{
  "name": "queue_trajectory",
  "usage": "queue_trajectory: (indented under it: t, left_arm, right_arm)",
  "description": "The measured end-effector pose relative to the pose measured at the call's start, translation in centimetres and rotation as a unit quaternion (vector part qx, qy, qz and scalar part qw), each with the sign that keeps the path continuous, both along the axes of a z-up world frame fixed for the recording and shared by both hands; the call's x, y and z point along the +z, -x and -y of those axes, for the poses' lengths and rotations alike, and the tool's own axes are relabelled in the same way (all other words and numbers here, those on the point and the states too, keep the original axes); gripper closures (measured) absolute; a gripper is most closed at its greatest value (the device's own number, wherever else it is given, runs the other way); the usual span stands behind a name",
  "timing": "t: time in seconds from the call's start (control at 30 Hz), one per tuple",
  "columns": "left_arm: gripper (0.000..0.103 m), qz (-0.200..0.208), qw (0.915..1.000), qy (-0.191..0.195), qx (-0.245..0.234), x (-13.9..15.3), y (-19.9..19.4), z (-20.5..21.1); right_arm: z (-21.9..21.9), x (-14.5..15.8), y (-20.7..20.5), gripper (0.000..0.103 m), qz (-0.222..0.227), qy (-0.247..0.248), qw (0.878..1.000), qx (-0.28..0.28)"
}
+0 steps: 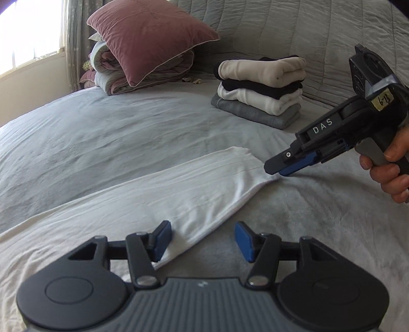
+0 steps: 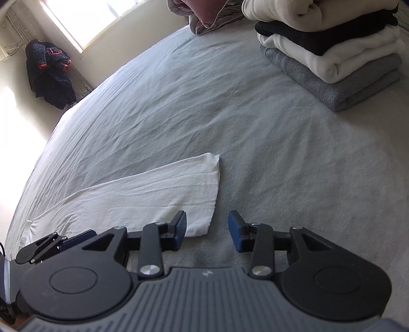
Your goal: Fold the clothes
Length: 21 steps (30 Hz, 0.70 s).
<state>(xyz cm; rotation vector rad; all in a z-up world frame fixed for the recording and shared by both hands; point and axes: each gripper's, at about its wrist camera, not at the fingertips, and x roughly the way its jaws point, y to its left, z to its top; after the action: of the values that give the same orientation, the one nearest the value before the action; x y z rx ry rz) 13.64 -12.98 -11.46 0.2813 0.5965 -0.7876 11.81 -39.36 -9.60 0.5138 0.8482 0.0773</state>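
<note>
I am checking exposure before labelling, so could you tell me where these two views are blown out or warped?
Left wrist view: the window at top left is blown out, and the bed bows from the fisheye. Right wrist view: the window and the sunlit wall are washed out; the stack of folded clothes stays readable.

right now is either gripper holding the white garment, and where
Nothing is held. Both the left gripper and the right gripper are open, fingers clear of the white garment.
</note>
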Motion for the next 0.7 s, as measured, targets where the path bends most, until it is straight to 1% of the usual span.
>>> queue_trajectory:
  t: [0.07,0.1,0.17,0.2,0.23,0.27,0.3,0.33,0.37,0.4,0.5,0.57,0.6,0.67,0.7]
  left_arm:
    - [0.046,0.008,1.0,-0.003,0.0,-0.2,0.1,1.2]
    - [0.047,0.009,1.0,-0.003,0.001,-0.2,0.1,1.9]
    - [0.047,0.007,1.0,0.0,0.006,-0.2,0.0,3.0]
    - [0.05,0.007,1.0,0.0,0.007,-0.1,0.0,3.6]
    - [0.057,0.008,0.9999,0.0,0.007,-0.1,0.1,4.0]
    - [0.061,0.009,0.9999,-0.001,0.008,-0.1,0.2,4.6]
    - [0.07,0.01,0.9999,-0.001,0.009,-0.1,0.3,5.2]
    - [0.09,0.008,0.9999,-0.001,0.009,-0.1,0.3,5.6]
    - [0.097,0.007,0.9999,-0.001,0.009,0.0,0.4,6.0]
    - [0.1,0.006,0.9999,-0.001,0.009,0.0,0.4,6.4]
    - [0.1,0.012,0.9998,0.001,0.014,0.1,0.7,7.4]
    - [0.1,0.005,0.9998,0.01,0.019,0.0,0.6,7.6]
    - [0.097,-0.002,0.9997,0.014,0.021,0.0,0.6,7.6]
    - [0.086,-0.015,0.9993,0.026,0.023,0.0,0.6,7.5]
    - [0.072,-0.022,0.9989,0.035,0.02,0.2,0.8,7.3]
  right_arm:
    - [-0.2,-0.2,-0.2,0.063,0.003,0.01,1.0,0.009]
    - [-0.3,-0.2,-0.3,0.065,0.003,0.017,1.0,0.013]
    - [-0.5,-0.1,-0.4,0.074,0.001,0.034,0.999,0.024]
    - [-0.6,-0.1,-0.5,0.084,-0.001,0.04,0.999,0.028]
    - [-0.5,-0.2,-0.6,0.094,-0.003,0.043,0.999,0.03]
    - [-0.3,-0.3,-0.7,0.099,-0.005,0.041,0.999,0.031]
    - [-0.2,-0.3,-0.8,0.101,-0.006,0.038,0.999,0.032]
    - [-0.1,-0.2,-0.7,0.102,-0.005,0.039,0.999,0.033]
    - [-0.1,-0.1,-0.7,0.103,-0.003,0.042,0.999,0.033]
    - [-0.1,0.1,-0.6,0.103,0.0,0.046,0.998,0.033]
    - [0.2,0.5,-0.4,0.103,0.007,0.061,0.998,0.022]
    - [0.6,0.6,-0.2,0.103,0.005,0.067,0.998,0.011]
    - [0.9,0.6,-0.2,0.103,0.003,0.066,0.998,0.006]
    - [1.5,0.5,-0.1,0.103,0.0,0.061,0.998,-0.001]
    - [1.7,0.6,0.0,0.099,0.0,0.058,0.998,-0.003]
